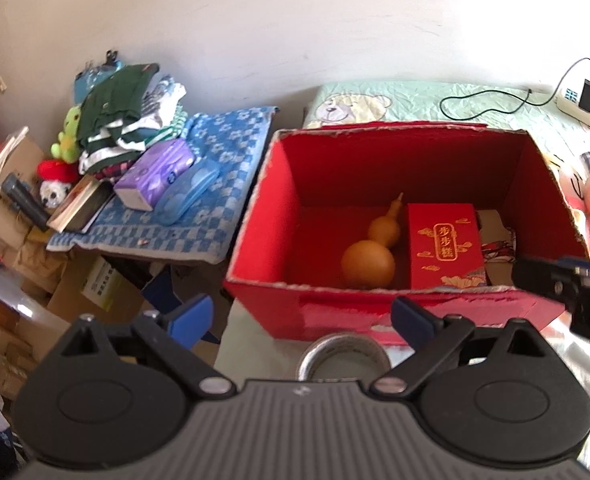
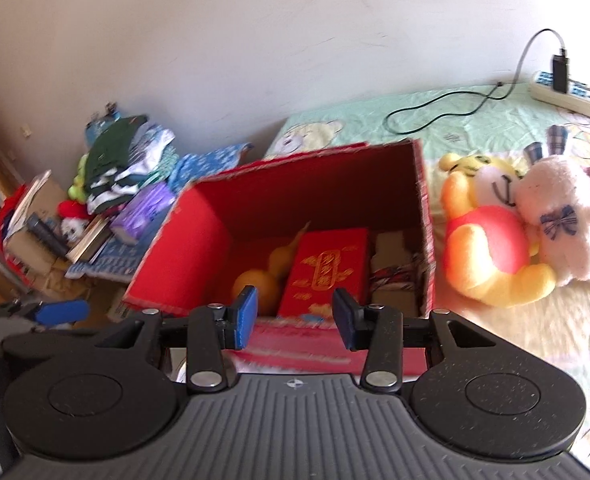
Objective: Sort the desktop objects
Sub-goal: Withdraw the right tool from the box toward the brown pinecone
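An open red cardboard box (image 1: 263, 216) (image 2: 199, 216) stands on the bed. Inside lie a yellow gourd (image 1: 369, 256) (image 2: 273, 264), a small red gift box with gold print (image 1: 445, 248) (image 2: 327, 268) and some folded paper (image 1: 495, 240). My left gripper (image 1: 301, 316) is open and empty, in front of the box's near wall, above a round metal cup (image 1: 343, 354). My right gripper (image 2: 295, 316) is open and empty, just over the box's near wall; it also shows in the left wrist view (image 1: 567, 284). A Pooh plush (image 2: 491, 248) and a white bunny plush (image 2: 563, 216) lie right of the box.
To the left a low table with a blue checked cloth (image 1: 219, 184) holds a purple tissue pack (image 1: 155, 174), a blue case (image 1: 187, 192), folded clothes (image 1: 123, 120), books and small toys. Cardboard boxes (image 1: 95, 284) sit below. A power strip (image 2: 563, 92) and cable lie at the bed's far side.
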